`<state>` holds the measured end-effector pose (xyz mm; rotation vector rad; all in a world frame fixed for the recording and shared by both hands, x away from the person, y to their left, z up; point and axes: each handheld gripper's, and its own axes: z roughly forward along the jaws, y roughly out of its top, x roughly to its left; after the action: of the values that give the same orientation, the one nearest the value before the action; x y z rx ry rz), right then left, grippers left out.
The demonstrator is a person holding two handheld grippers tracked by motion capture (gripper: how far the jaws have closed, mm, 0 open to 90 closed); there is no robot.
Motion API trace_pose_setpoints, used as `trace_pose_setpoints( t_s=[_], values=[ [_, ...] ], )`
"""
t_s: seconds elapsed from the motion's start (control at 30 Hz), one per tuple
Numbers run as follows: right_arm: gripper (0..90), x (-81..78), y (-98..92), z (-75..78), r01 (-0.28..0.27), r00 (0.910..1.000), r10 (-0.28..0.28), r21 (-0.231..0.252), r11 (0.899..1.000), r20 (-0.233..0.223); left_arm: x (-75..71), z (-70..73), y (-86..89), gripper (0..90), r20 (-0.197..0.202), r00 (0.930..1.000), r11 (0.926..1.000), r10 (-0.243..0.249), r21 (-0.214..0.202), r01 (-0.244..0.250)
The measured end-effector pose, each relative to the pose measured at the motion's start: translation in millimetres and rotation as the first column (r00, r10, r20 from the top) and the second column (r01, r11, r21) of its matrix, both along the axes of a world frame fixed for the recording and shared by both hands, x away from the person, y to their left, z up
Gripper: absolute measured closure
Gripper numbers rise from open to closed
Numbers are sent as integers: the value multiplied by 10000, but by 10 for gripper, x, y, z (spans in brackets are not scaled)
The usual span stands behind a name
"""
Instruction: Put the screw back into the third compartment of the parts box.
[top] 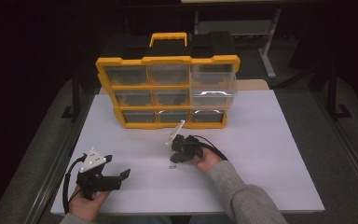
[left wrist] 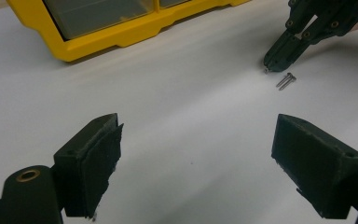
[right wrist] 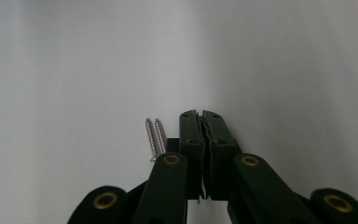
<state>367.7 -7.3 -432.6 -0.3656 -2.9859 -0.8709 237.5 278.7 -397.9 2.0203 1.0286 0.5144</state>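
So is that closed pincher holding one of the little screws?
Probably not. The right gripper is shut, but the two screws lie on the table beside its jaws, not between them. The left gripper is open and empty.

Pretty dim room with black surroundings, only the white table [top: 261, 154] is lit from overhead, there's glare on the clear drawers [top: 213, 91] of the yellow organizer [top: 168, 60], soft shadows under the gripper jaws, and both gripper views go soft and grainy up close.
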Motion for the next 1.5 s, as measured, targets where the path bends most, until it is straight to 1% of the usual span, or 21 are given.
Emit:
trace_pose_setpoints(
  t_s=[0.03,0.1,0.17,0.27,0.33,0.37,0.4,0.43,0.47,0.57,0.67,0.83,0.87,0.97,1.03,1.13,1.27,1.37,1.43,1.47,1.5],
  values=[
    [866,10,-5,-2,54,9999,-53,63,10000,-101,5,-2,7,149,43,10000,10000,-36,56,36],
    [868,18,-19,7,122,9997,-119,145,9998,-209,5,-4,10,149,30,10000,10000,-3,10,3],
    [868,12,-28,34,122,9998,-118,260,9996,-155,7,-4,14,149,48,10000,10000,4,10,-4],
    [867,-40,-35,99,304,9990,-294,302,9991,-331,2,-3,10,149,71,10000,10000,47,-68,-47],
    [866,-71,-33,132,270,9987,-251,421,9987,-449,-4,4,10,149,65,10000,10000,49,-80,-49],
    [866,-90,-31,149,214,9989,-196,417,9989,-430,-5,6,10,149,67,10000,10000,47,-70,-46],
    [866,-106,-28,161,141,9990,-119,529,9985,-422,-3,2,8,149,79,10000,10000,55,-83,-54],
    [866,-125,-32,192,103,9993,-86,483,9988,-371,-1,3,13,149,62,10000,10000,5,9,-5],
    [866,-143,-34,216,40,9995,-23,536,9986,-324,1,-1,10,149,78,10000,10000,10,-12,-10],
    [866,-199,-41,301,-94,9993,123,798,9968,-365,0,-1,6,149,48,10000,10000,30,-15,-30],
    [866,-265,-42,426,-154,9994,178,815,9966,-286,0,1,4,149,90,10000,10000,23,-14,-23],
    [866,-367,-5,633,-434,9987,460,1052,9935,-227,-2,0,7,149,74,10000,10000,62,-29,-62],
    [866,-386,2,677,-474,9983,507,1093,9929,-276,2,-6,-1,149,158,9998,9998,108,-173,-105],
    [866,-421,8,812,-660,9972,702,1292,9894,-275,-2,-8,-6,149,146,9997,9993,197,-308,-193],
    [866,-440,5,896,-697,9966,753,1460,9868,-333,0,-8,-3,149,156,9997,9994,208,-296,-204],
    [865,-452,-17,1027,-767,9961,824,1536,9851,-310,2,-5,0,148,138,9997,9994,208,-276,-204],
    [865,-449,-69,1216,-848,9961,876,1616,9832,-99,1,-8,-4,148,103,9997,9993,236,-308,-233],
    [865,-453,-123,1370,-736,9969,774,1717,9824,-155,2,-10,-5,148,111,9997,9993,236,-299,-232],
    [865,-434,-163,1464,-793,9967,810,1829,9799,-18,3,-12,-6,148,112,9997,9993,238,-287,-234],
    [865,-428,-188,1515,-754,9970,775,1847,9799,-41,4,-13,-6,148,116,9997,9993,236,-292,-232],
    [865,-418,-214,1568,-724,9973,727,1845,9802,51,4,-13,-5,148,116,9997,9994,219,-257,-216]
  ],
)
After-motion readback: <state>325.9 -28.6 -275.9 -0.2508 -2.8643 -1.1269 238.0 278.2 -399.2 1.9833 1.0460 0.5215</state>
